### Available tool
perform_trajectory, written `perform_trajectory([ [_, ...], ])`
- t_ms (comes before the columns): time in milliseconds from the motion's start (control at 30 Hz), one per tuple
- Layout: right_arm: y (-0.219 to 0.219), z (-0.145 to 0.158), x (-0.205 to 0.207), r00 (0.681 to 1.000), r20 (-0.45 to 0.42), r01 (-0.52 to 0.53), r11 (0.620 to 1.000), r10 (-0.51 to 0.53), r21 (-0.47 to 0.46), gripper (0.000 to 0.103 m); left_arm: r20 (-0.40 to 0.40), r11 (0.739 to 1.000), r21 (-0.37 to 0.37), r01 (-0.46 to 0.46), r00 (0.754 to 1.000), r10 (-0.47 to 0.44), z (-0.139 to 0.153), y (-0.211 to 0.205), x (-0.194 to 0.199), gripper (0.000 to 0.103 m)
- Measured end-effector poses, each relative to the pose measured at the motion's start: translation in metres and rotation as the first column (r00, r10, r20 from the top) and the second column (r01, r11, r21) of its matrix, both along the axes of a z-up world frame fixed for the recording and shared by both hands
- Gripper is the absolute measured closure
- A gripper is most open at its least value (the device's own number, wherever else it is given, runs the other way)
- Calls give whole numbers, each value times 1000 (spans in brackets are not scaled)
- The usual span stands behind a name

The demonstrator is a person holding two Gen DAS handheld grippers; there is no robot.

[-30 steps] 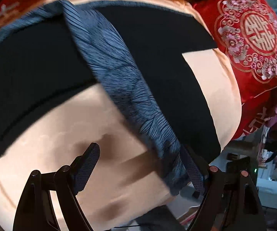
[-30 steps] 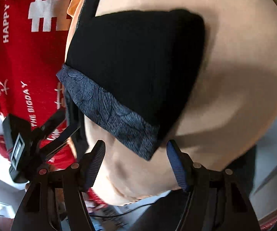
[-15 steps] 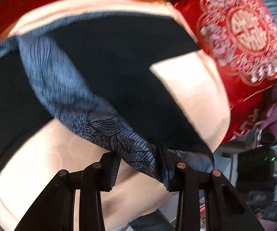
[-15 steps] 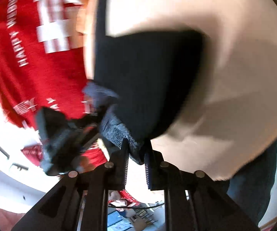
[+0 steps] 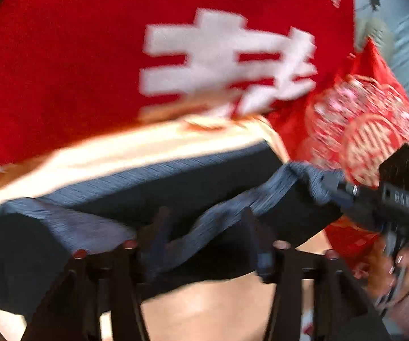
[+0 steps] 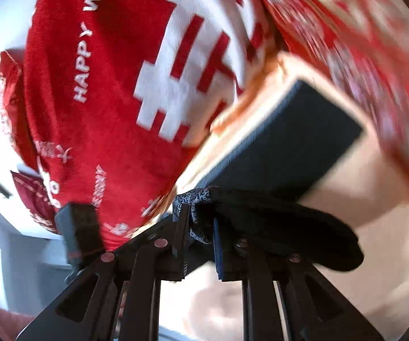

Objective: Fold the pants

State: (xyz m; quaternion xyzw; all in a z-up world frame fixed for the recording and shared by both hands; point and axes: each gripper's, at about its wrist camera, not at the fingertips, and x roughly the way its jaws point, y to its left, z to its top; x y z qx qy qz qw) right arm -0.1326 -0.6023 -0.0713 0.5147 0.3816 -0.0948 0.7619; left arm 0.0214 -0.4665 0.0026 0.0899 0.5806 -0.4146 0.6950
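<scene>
The pants are black with a blue-grey patterned hem band; they lie on a peach sheet and show in the left wrist view [image 5: 215,190] and the right wrist view [image 6: 283,147]. My left gripper [image 5: 207,238] is shut on the hem band, which is lifted off the sheet and stretched toward the right. My right gripper [image 6: 200,224] is shut on the hem's other corner, with black cloth draped over its right finger. The right gripper also shows in the left wrist view [image 5: 374,199], at the far end of the hem. Both views are motion-blurred.
A red blanket with white characters [image 5: 176,56] lies beyond the pants; in the right wrist view it reads "HAPPY" [image 6: 105,85]. A red embroidered cushion [image 5: 369,130] sits at the right. The peach sheet [image 5: 218,307] lies below the pants.
Both grippers closed on the hem band, then lifted it and swung toward the red blanket; the hem now hangs stretched between them above the sheet.
</scene>
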Motion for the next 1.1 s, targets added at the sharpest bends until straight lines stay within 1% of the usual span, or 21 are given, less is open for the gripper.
perform_trajectory([
  [33, -9, -1, 8, 1000, -15, -2, 1000, 2, -10, 87, 16, 1000, 11, -12, 1000, 12, -1, 5, 3, 42],
  [100, -27, -7, 26, 998, -61, -19, 999, 16, -47, 87, 44, 997, 64, -48, 998, 45, -8, 19, 11, 42],
  [167, -35, -14, 42, 995, -95, -46, 996, 39, -72, 87, 52, 987, 129, -101, 994, 95, -24, 37, 21, 42],
  [267, -42, -25, 63, 983, -162, -107, 987, 86, -122, 87, 62, 956, 229, -182, 983, 172, -53, 63, 31, 42],
  [300, -43, -29, 67, 979, -182, -117, 984, 92, -133, 87, 66, 940, 266, -213, 977, 202, -65, 71, 35, 42],
  [333, -44, -34, 72, 973, -213, -124, 981, 91, -150, 83, 67, 929, 287, -232, 973, 222, -73, 78, 37, 42],
  [367, -47, -40, 75, 966, -243, -125, 978, 83, -166, 83, 66, 919, 304, -253, 967, 244, -81, 82, 40, 42],
  [400, -51, -46, 78, 961, -268, -121, 978, 72, -171, 82, 61, 910, 316, -269, 963, 263, -87, 86, 42, 42],
  [467, -54, -51, 79, 952, -299, -113, 979, 58, -167, 74, 53, 903, 321, -284, 958, 282, -94, 89, 45, 42],
  [500, -53, -46, 76, 956, -287, -106, 979, 53, -173, 67, 51, 902, 323, -287, 957, 286, -98, 88, 45, 42],
  [600, -34, -28, 60, 963, -261, -128, 969, 70, -212, 59, 50, 900, 335, -277, 960, 277, -108, 82, 46, 42],
  [667, -20, -25, 46, 958, -280, -135, 964, 67, -231, 59, 44, 898, 347, -270, 961, 272, -115, 79, 45, 42],
  [733, -8, -32, 26, 938, -344, -126, 960, 33, -249, 59, 51, 898, 350, -269, 962, 268, -119, 77, 45, 42],
  [800, -5, -49, 13, 912, -410, -105, 960, -11, -260, 59, 60, 899, 348, -267, 963, 263, -120, 76, 45, 42],
  [833, -7, -58, 8, 903, -428, -73, 966, -42, -250, 59, 61, 900, 346, -267, 963, 262, -121, 75, 45, 42],
  [900, -16, -73, 1, 898, -425, 17, 972, -117, -232, 59, 62, 902, 342, -263, 964, 258, -123, 73, 45, 42],
  [967, -22, -80, 1, 887, -426, 64, 963, -176, -263, 59, 64, 904, 342, -258, 966, 252, -126, 70, 42, 42],
  [1000, -23, -80, 2, 889, -419, 71, 959, -187, -276, 61, 63, 904, 342, -256, 966, 250, -127, 71, 42, 42],
  [1033, -22, -78, 5, 890, -413, 70, 952, -195, -298, 76, 63, 903, 344, -257, 966, 251, -126, 69, 39, 42],
  [1067, -21, -73, 10, 889, -415, 52, 943, -194, -328, 84, 65, 903, 342, -262, 965, 256, -125, 69, 40, 42],
  [1100, -20, -67, 13, 893, -408, 40, 937, -189, -346, 88, 70, 903, 334, -270, 963, 262, -122, 69, 41, 42],
])
